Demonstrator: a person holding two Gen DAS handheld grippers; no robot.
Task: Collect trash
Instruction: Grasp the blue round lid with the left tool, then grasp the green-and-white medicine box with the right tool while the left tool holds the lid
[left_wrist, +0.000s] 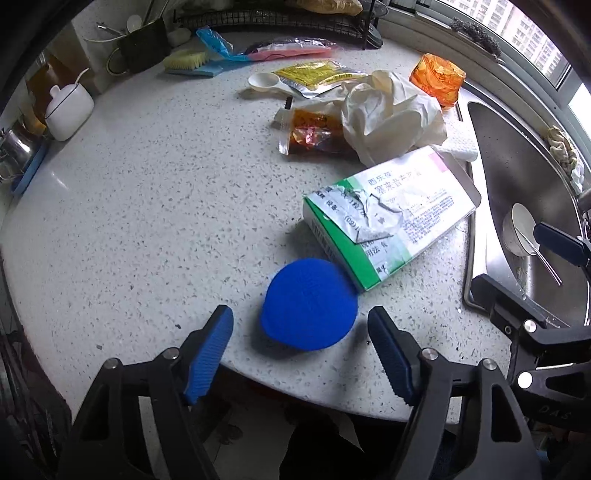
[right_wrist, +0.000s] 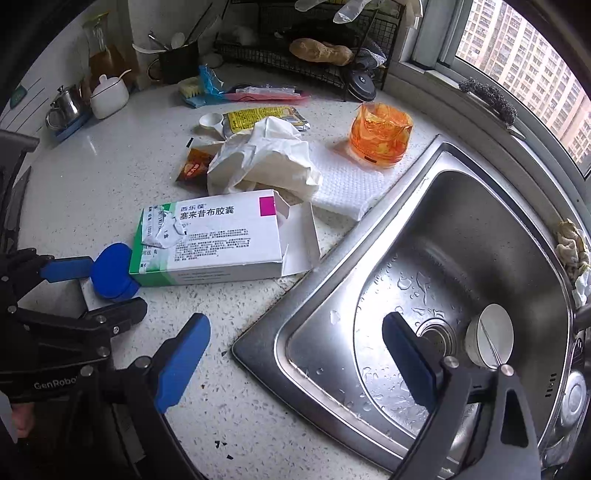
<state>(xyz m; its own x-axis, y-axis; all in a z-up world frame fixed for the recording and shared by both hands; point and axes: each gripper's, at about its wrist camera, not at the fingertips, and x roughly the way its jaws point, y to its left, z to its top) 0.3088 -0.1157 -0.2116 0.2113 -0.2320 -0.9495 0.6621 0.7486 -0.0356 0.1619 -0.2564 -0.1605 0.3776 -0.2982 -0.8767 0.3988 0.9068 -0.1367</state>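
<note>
A blue round lid lies on the speckled counter near its front edge; it also shows in the right wrist view. My left gripper is open, its fingers either side of the lid and just short of it. A torn white and green medicine box lies beside the lid, seen too in the right wrist view. Behind it lie a crumpled white bag, a sauce sachet and a yellow packet. My right gripper is open and empty over the sink's near corner.
A steel sink holds a small white bowl. An orange plastic cup and a white cloth sit by it. A white spoon, sugar pot, brush and dish rack stand at the back.
</note>
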